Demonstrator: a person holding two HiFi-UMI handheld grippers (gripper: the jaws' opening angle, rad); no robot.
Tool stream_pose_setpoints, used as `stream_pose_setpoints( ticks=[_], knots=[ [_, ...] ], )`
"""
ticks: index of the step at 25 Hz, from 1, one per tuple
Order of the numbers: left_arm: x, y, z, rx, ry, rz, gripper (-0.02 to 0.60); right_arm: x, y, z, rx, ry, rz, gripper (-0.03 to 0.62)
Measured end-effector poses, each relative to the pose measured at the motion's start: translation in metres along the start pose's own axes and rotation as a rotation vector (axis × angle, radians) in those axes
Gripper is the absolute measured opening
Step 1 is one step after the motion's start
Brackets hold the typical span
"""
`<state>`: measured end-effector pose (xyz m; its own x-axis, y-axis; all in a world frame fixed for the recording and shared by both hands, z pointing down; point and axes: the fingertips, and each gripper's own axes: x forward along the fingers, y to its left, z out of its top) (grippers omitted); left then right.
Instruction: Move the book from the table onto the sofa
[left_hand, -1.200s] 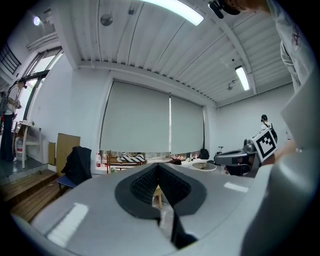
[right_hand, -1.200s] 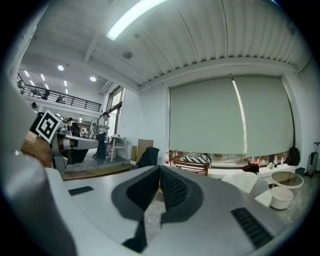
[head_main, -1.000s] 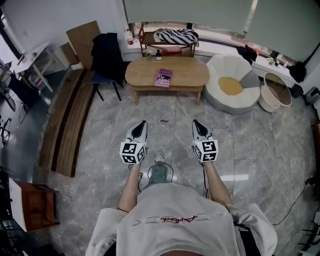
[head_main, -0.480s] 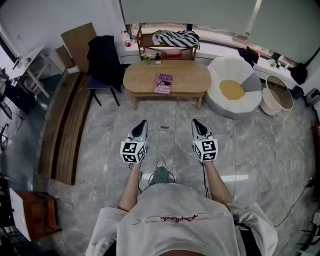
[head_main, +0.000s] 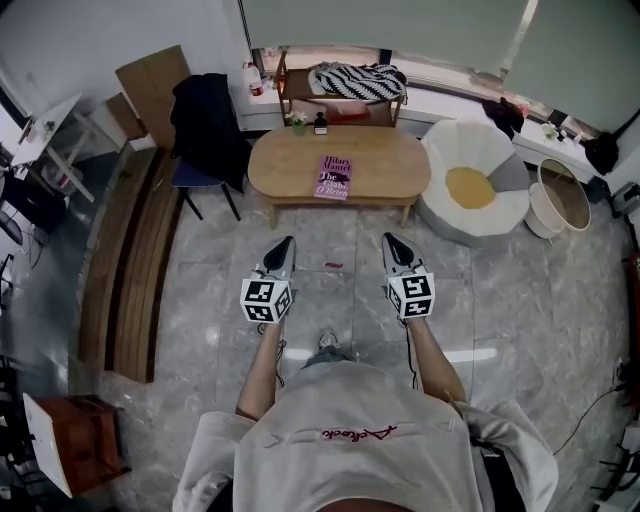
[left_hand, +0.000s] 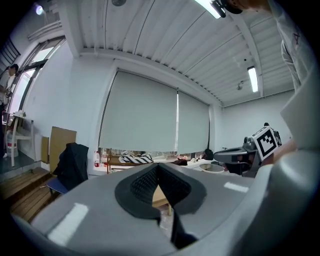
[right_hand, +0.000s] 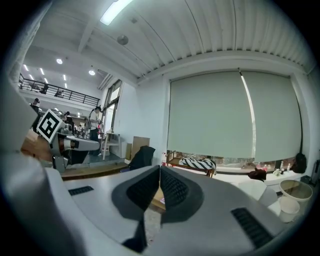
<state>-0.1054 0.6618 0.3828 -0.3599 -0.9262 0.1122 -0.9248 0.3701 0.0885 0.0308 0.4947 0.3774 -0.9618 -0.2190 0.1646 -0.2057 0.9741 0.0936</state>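
Looking steeply down here. Closest in, got the left gripper and the right gripper held out side by side over a grey marble floor, pointed toward the table. Clenched tight on both sides, tips pinched together with nothing in between, and no different in either gripper view. Just past the tips, spotting a tiny red scrap on the tiles. Further on, hitting the oval wooden table, with the book lying flat near its middle, a bit toward the front edge. Purple-pink cover, face up, dark lettering across it. Well apart from both grippers. Right of the table, finding the sofa, a round white lounger thing with a yellow cushion in the seat. Left of the table, a chair with a dark jacket draped over. Farthest back, a low shelf carrying a zebra-striped cloth.
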Motion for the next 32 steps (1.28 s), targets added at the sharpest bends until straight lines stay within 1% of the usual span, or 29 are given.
stream_pose_setpoints(
  ticks=[7,17,24,32],
  knots=[
    [0.046,0.045,0.011,-0.007,-0.003,-0.022,0.009,0.059,-0.013,0.014,-0.01,0.003,-0.021,0.009],
    [0.095,0.078,0.015,-0.003,-0.01,-0.064,0.009,0.109,-0.026,0.014,-0.017,0.015,-0.053,0.009],
    [0.107,0.094,0.009,-0.014,0.01,-0.074,0.009,0.126,-0.024,0.009,-0.006,0.032,-0.061,0.009],
    [0.114,0.088,0.01,-0.001,0.003,-0.092,0.009,0.125,-0.03,0.003,0.0,0.029,-0.078,0.009]
  ],
)
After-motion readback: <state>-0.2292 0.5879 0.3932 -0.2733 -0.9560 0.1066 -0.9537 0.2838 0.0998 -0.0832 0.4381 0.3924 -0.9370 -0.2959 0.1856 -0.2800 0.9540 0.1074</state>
